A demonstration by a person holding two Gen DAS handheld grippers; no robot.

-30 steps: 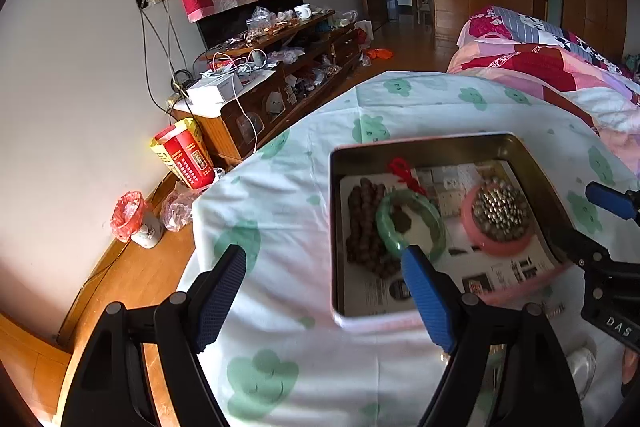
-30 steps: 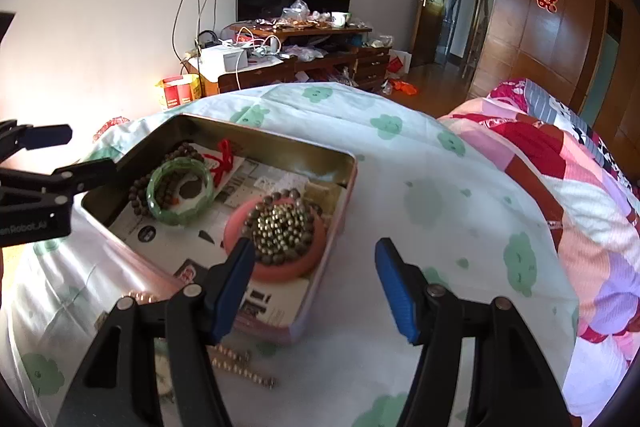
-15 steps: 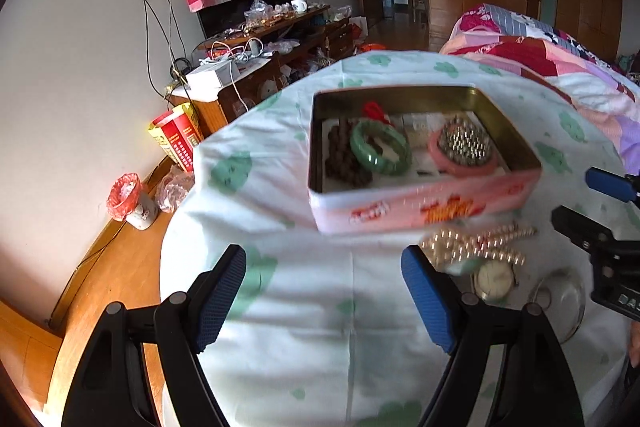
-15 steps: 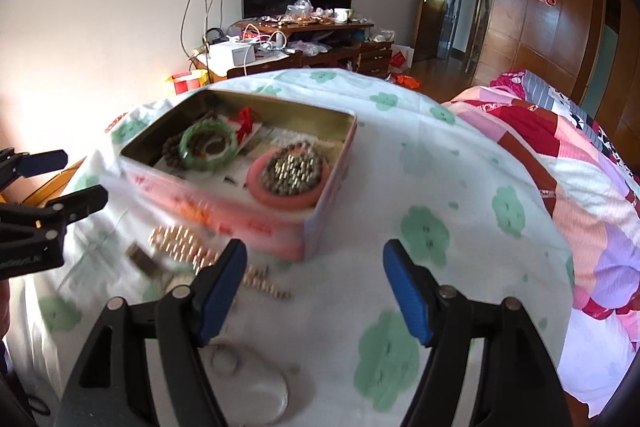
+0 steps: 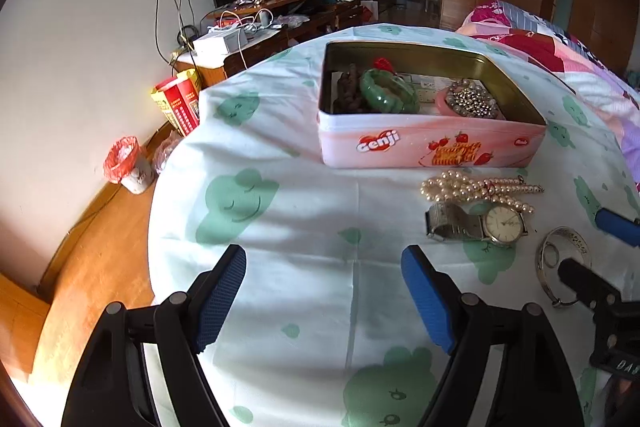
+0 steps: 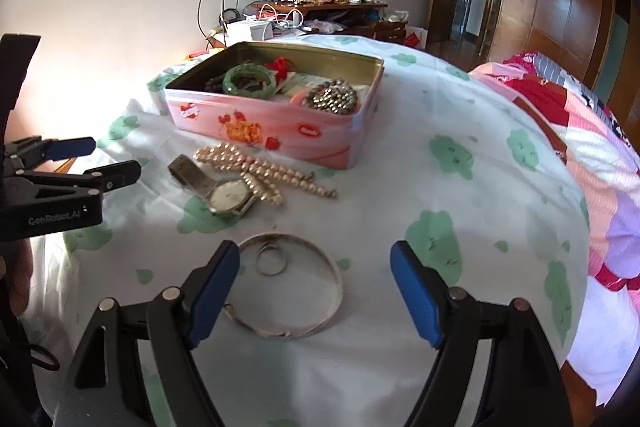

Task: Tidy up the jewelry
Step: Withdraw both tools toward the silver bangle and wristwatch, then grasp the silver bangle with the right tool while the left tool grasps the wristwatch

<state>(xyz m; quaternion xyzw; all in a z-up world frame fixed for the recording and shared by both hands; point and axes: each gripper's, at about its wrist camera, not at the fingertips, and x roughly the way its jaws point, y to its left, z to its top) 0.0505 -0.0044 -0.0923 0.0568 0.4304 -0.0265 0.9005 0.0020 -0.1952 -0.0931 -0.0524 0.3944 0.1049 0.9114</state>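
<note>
1. The right gripper (image 6: pixel 314 293) stands spread wide with nothing gripped; its jaws have just been opening. Between its two blue fingers (image 6: pixel 416 293) and just ahead lies one silver bangle (image 6: pixel 320 315) flat on the table (image 6: pixel 460 219), with one small silver ring (image 6: pixel 271 260) lying inside its hoop.
2. The left gripper (image 5: pixel 324 297) is also open and empty; only bare cloth lies between its two fingers (image 5: pixel 220 291).
3. Ahead of the right gripper's left finger, beyond the bangle, rests one wristwatch (image 6: pixel 228 193) with a metal band, its face up. Touching it on the far side is one bunched pearl necklace (image 6: pixel 260 169).
4. Farther on, beyond the pearls, stands one open pink tin (image 6: pixel 280 131). Inside it lie one green bangle (image 6: pixel 249 81), one string of dark brown beads (image 5: pixel 348 91) next to it, one red knot (image 6: pixel 280 65), and one pink dish (image 5: pixel 442 103) heaped with metallic beads (image 6: pixel 334 99).
5. Beyond the table, a cluttered wooden cabinet (image 5: pixel 280 11) stands against the wall; one bed (image 6: pixel 580 131) lies off to the right of the right fingers.
</note>
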